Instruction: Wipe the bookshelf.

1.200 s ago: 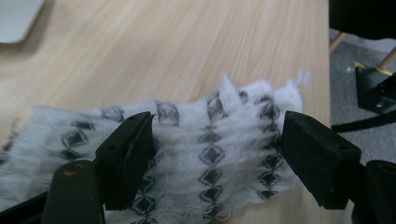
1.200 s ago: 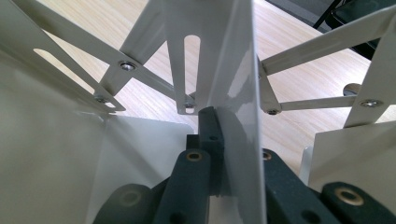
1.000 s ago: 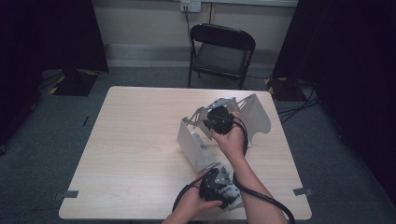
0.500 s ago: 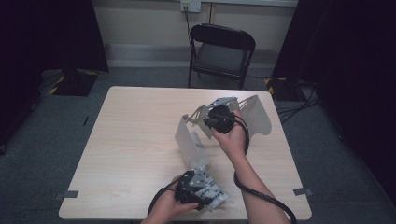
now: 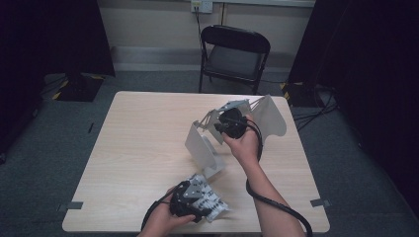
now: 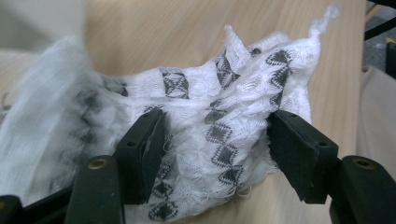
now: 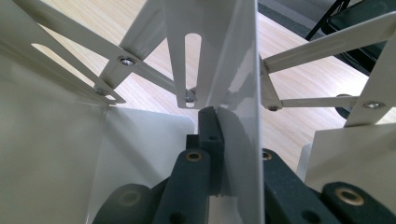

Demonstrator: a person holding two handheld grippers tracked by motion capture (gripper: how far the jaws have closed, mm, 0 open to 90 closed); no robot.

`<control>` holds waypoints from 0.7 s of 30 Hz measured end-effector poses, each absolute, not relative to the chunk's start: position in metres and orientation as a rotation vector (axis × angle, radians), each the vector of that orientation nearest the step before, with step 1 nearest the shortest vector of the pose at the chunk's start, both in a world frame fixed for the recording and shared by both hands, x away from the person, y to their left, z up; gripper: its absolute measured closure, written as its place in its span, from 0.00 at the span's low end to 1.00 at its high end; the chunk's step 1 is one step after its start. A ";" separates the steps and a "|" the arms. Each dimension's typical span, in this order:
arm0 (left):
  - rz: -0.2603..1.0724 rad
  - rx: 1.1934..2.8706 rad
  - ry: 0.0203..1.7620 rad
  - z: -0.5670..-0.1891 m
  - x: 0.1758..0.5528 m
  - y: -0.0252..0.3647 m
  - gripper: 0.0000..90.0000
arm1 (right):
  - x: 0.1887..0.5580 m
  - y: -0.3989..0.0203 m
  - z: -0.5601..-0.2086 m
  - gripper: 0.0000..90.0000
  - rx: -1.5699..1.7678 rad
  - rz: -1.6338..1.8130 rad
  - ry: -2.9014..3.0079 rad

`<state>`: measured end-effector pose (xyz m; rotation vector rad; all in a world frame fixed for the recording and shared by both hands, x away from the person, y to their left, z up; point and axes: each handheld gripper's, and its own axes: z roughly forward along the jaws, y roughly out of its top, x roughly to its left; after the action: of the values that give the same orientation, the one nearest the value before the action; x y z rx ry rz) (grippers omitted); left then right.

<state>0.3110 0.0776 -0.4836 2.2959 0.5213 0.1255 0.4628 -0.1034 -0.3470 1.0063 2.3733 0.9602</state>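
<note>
A white cloth [image 5: 213, 203] with a black diamond pattern lies bunched near the table's front edge. My left gripper [image 5: 200, 195] is shut on it. In the left gripper view both pads [image 6: 149, 144] press into the cloth [image 6: 219, 93] from either side. A white metal folding frame [image 5: 200, 145] with hinged panels and thin struts stands at the table's middle right. My right gripper [image 5: 231, 123] reaches into it from above. In the right gripper view it [image 7: 229, 123] is shut on the frame's thin upright centre plate [image 7: 238, 56].
The light wooden table [image 5: 138, 148] has bare surface on its left half. A black folding chair [image 5: 234, 54] stands behind the far edge. A black cable [image 5: 276, 207] trails from the right forearm across the front right corner.
My left gripper has slid left along the front edge, taking the cloth with it. The right gripper and the frame have stayed put.
</note>
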 end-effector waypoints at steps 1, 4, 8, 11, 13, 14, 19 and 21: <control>0.144 2.301 0.539 -0.483 0.313 0.087 0.40 | 0.463 -0.104 -0.347 0.99 0.998 0.954 2.378; 0.150 2.283 0.573 -0.484 0.316 0.098 0.40 | 0.461 -0.108 -0.349 0.99 0.996 0.952 2.383; 0.184 2.273 0.616 -0.485 0.321 0.116 0.39 | 0.458 -0.112 -0.350 0.99 0.996 0.955 2.392; 0.207 2.277 0.640 -0.484 0.324 0.128 0.38 | 0.452 -0.116 -0.353 0.99 0.993 0.962 2.398; 0.213 2.273 0.651 -0.485 0.326 0.132 0.38 | 0.449 -0.119 -0.356 0.99 0.986 0.958 2.403; 0.213 2.273 0.651 -0.485 0.326 0.132 0.38 | 0.449 -0.119 -0.356 0.99 0.986 0.958 2.403; 0.237 2.262 0.689 -0.485 0.330 0.143 0.38 | 0.437 -0.127 -0.363 0.99 0.982 0.971 2.416; 0.239 2.259 0.693 -0.485 0.330 0.145 0.38 | 0.436 -0.128 -0.364 0.99 0.974 0.968 2.421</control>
<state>0.3305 0.1451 -0.4851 2.2588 0.6928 0.2386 0.4358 -0.1280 -0.3637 0.9744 2.4207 0.9685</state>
